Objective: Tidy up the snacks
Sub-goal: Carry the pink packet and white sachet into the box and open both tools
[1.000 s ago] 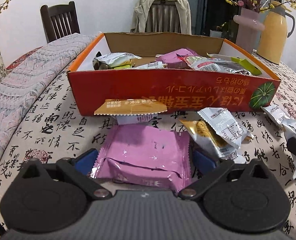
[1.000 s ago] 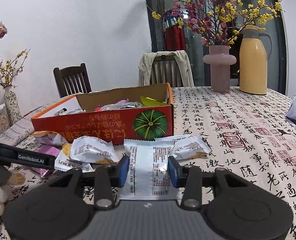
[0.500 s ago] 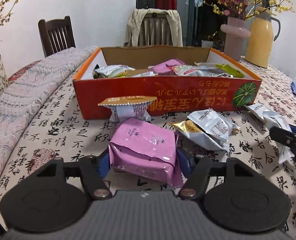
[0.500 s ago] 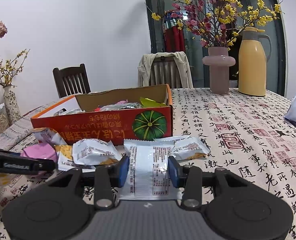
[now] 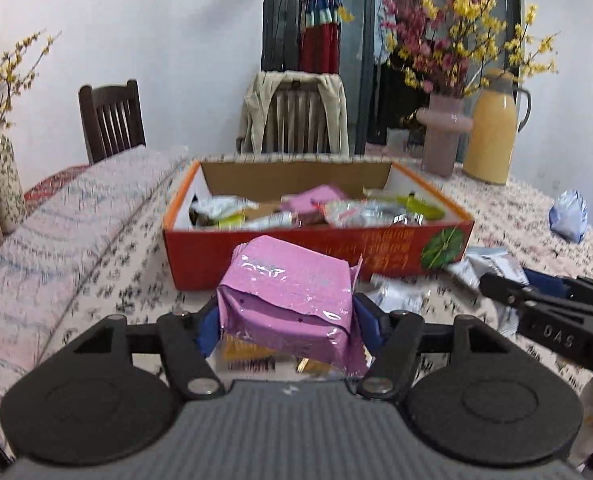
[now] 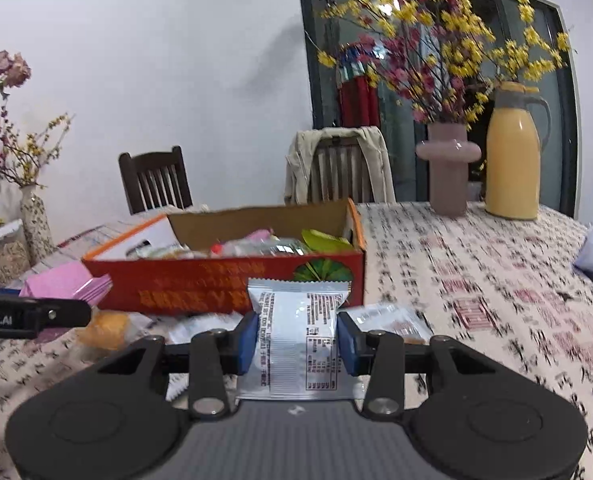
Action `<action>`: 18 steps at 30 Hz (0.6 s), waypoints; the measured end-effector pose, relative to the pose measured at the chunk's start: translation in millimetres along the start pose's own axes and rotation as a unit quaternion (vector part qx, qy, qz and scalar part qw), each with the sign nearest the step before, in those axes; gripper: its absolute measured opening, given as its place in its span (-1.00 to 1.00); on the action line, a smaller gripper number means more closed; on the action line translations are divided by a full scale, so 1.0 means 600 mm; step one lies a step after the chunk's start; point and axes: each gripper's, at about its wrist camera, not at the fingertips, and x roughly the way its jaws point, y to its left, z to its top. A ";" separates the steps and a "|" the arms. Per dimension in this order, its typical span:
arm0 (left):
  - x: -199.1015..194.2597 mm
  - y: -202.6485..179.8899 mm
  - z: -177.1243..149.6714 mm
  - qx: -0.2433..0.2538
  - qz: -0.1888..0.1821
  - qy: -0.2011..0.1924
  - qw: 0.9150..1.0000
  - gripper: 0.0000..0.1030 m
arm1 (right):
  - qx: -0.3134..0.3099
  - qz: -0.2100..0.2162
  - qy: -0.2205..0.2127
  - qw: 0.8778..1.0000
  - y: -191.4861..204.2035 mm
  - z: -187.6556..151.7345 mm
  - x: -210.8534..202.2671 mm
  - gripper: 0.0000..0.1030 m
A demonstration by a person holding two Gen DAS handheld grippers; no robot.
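- The left tongs (image 5: 286,316) pinch a pink packet (image 5: 288,304) between their blue pads (image 5: 207,330); it rides clear of the tabletop (image 5: 108,280), tilted nose-up, with the red box (image 5: 320,248) straight ahead of the tips.
- The pink packet looks puffy and glossy, its foil creased and its crimped rear seam hanging toward the camera; soft enough to slip if squeezed unevenly.
- The right tongs (image 6: 296,340) are pressed onto a white packet (image 6: 298,328), held flat with its printed back upward, serrated top edge pointing at the box front just beyond.
- Step in hand, as I judge it: both packets are gripped and being carried to the box. Next, each must clear the near wall, hang over the snacks already inside, then be released.
- Loose wrappers lie on the tabletop between the two tongs and the box, not yet gathered.
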 end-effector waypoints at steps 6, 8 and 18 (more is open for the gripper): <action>0.000 -0.001 0.031 -0.004 0.003 -0.020 1.000 0.31 | -0.008 0.006 -0.024 1.000 0.019 0.036 0.005 -0.21; 0.003 -0.001 0.043 -0.007 0.005 -0.026 1.000 0.31 | -0.011 0.007 -0.030 0.999 0.024 0.047 0.009 -0.21; 0.028 -0.003 0.115 -0.020 0.016 -0.056 0.998 0.31 | -0.023 0.001 -0.058 0.998 0.039 0.105 0.042 -0.21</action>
